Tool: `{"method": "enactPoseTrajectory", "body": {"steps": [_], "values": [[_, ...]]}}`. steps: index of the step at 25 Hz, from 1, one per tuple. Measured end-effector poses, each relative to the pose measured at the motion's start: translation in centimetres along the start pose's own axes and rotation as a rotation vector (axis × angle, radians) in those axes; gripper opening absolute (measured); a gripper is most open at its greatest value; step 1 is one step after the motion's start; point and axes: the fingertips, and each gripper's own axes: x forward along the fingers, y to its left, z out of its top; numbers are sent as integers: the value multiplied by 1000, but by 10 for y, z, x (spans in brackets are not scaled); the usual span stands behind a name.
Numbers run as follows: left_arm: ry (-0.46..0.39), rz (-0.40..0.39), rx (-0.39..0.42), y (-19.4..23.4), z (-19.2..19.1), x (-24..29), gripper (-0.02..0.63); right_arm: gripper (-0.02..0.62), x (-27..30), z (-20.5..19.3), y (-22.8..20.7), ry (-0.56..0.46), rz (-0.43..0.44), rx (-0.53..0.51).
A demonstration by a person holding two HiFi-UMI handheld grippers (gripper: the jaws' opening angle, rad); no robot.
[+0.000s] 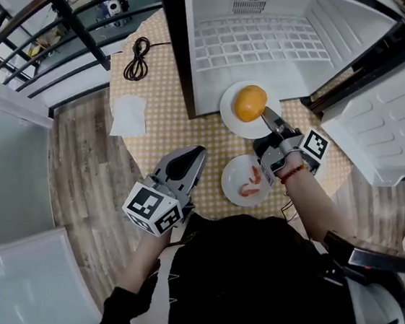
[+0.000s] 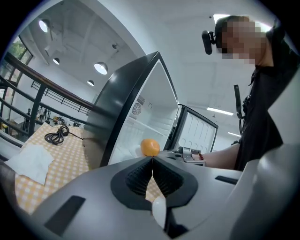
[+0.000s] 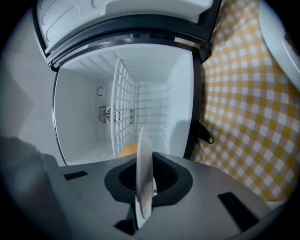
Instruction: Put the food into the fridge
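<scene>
Fingers [image 3: 165, 180] of the right gripper [image 1: 269, 116] pinch the plate [image 1: 232, 123] rim, orange [image 1: 249, 103] just beyond.

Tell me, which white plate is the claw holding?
The round white plate carrying the orange fruit, at the open fridge: the right claw pinches its rim. The other white plate, with red food, sits free on the checked tablecloth.

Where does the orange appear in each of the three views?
Head view: orange on a plate at the fridge mouth, centre.
Left gripper view: orange at centre, just above the jaws.
Right gripper view: orange sliver low centre, behind the plate.
Shared landmark: the open fridge.
</scene>
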Motion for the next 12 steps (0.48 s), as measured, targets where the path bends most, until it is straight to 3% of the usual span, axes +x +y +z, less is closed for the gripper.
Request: {"method": "enactPoseTrajectory", "body": {"steps": [12], "values": [[-15, 54, -85, 14, -17, -5, 15, 25, 63, 10, -6, -13, -113, -93]]}}
